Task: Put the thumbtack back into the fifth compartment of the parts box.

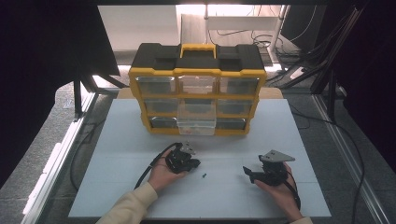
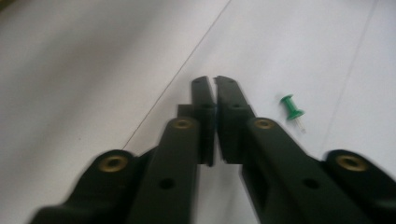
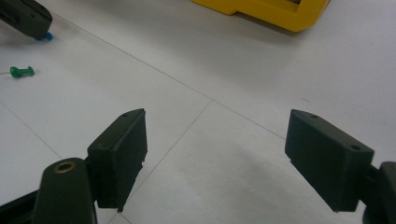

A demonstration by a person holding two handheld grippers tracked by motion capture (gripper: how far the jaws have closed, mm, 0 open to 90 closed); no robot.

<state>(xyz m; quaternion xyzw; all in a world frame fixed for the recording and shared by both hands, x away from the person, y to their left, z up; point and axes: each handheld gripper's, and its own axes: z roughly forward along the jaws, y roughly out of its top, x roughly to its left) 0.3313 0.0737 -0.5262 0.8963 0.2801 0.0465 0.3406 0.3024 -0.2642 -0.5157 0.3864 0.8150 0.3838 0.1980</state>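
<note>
A green pushpin (image 1: 204,176) lies on the white tabletop (image 1: 140,140) between my two grippers; it also shows just right of my left jaws (image 2: 293,108) and far left in the right gripper view (image 3: 21,71). My left gripper (image 1: 196,163) rests low on the table with its jaws together (image 2: 215,81). In the right gripper view a small blue piece (image 3: 48,36), like a pushpin head, pokes out under the tip of that left gripper (image 3: 44,28). My right gripper (image 1: 249,174) is held just over the table, jaws wide apart (image 3: 215,126) and nothing between them.
A yellow and black drawer organizer (image 1: 198,70) stands at the back of the table, its yellow base edge (image 3: 275,11) in the right gripper view. One clear drawer (image 1: 196,122) in the bottom middle is pulled out toward me. Cables trail from both grippers.
</note>
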